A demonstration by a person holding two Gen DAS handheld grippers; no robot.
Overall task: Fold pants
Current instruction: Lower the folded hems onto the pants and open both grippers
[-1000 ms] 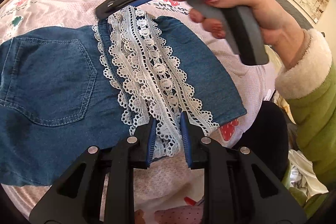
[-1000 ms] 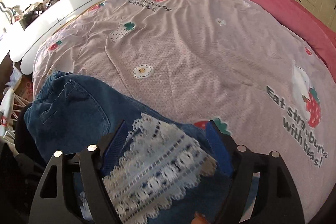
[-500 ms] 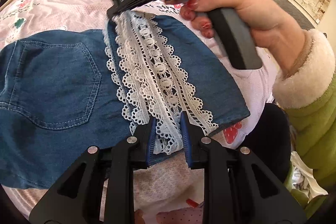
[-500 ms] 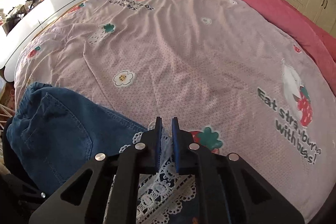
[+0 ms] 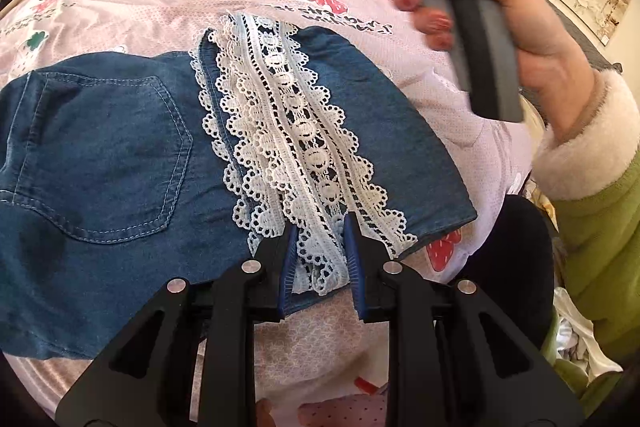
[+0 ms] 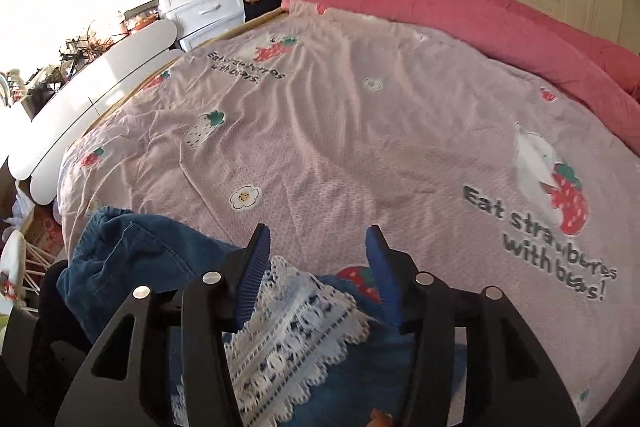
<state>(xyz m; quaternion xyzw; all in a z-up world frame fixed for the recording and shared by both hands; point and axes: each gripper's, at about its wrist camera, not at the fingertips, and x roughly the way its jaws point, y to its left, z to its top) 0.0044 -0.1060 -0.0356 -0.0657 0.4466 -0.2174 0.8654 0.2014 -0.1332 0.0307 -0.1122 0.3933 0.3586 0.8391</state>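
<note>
Pinching the white lace trim [image 5: 296,147] at the hem of the denim pants [image 5: 100,163], my left gripper [image 5: 320,259] is sitting with its jaws narrow and the blue pads pressing on the lace at the near edge of the bed. The pants are lying folded on the pink strawberry-print duvet [image 6: 340,131], close to the near edge, with a back pocket [image 5: 108,151] facing up to the left of the lace and the folded leg running off to the right of it. My right gripper [image 6: 316,267] is hanging above the far end of the lace strip with nothing between its pads; its jaws have just been opening, and they are standing about halfway apart over the trim without touching it. In the left wrist view I am seeing my right hand [image 5: 520,27] wrapped round that gripper's grey handle, a fluffy cream cuff [image 5: 588,143] and green sleeve [image 5: 600,247] behind it. From the right wrist view the lace [image 6: 292,331] is showing below the pads, the denim [image 6: 132,267] bunching toward the near left corner of the bed. A solid pink blanket [image 6: 460,11] is lying along the far side of the bed, and a white drawer unit [image 6: 204,3] is standing beyond the far left corner.
</note>
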